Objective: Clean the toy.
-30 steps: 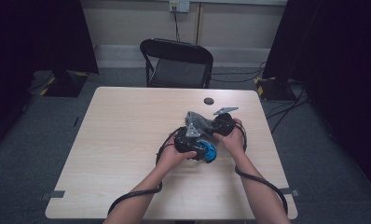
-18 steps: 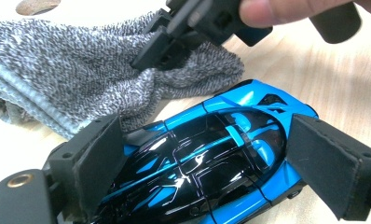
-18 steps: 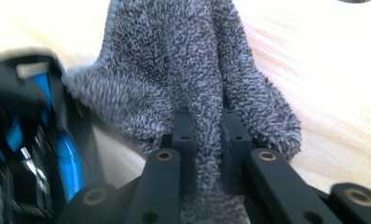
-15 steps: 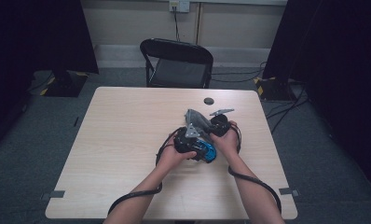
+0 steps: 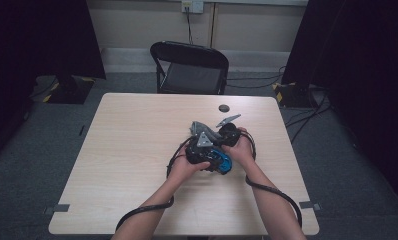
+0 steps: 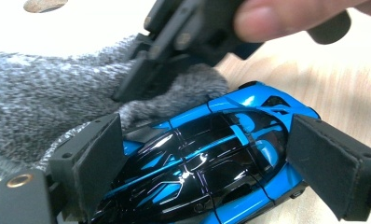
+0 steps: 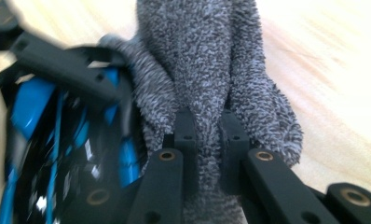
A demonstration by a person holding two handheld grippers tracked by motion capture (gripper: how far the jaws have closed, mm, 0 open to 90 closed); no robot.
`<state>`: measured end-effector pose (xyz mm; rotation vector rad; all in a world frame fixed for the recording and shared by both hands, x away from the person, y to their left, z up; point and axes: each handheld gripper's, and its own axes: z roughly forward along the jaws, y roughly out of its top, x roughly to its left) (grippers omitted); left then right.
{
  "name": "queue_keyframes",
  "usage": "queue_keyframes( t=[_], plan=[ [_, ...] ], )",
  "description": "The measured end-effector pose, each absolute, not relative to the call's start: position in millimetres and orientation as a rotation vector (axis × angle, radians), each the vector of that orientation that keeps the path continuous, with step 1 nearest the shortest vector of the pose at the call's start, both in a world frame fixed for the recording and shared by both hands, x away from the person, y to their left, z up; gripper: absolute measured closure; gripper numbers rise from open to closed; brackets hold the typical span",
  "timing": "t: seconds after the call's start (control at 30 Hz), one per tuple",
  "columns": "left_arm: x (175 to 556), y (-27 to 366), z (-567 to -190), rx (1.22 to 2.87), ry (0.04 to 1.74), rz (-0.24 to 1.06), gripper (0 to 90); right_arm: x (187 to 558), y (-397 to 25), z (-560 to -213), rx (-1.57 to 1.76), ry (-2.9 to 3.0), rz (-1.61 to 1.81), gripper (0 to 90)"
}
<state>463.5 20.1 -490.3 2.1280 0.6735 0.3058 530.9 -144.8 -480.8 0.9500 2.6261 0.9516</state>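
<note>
The left tongs [image 6: 207, 182] straddle a blue-and-black toy car [image 6: 202, 172], one jaw at each end, so its long axis runs straight across the gap; whether the pads press it cannot be told. The right tongs [image 7: 207, 135] pinch a fold of grey fuzzy cloth [image 7: 207, 60] just beside the car — both at mid-table [image 5: 127, 150], the cloth lying just beyond the car [image 5: 219, 160].

Left tongs [image 6: 207, 154] spread, right tongs [image 7: 210, 135] pinched together.
</note>
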Motion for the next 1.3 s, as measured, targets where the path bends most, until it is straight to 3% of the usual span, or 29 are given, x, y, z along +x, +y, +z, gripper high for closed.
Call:
queue_keyframes(
  t=[0.53,1.3],
  plan=[
    [463.4,26.0,-488.7,2.163,0.693,0.322,7.8,521.2,-163.3,-479.4,0.876,2.687,0.984,81.1],
    [462.3,24.9,-487.3,2.173,0.665,0.298,11.2,508.9,-191.9,-478.0,0.874,2.703,0.984,81.1]
  ],
)
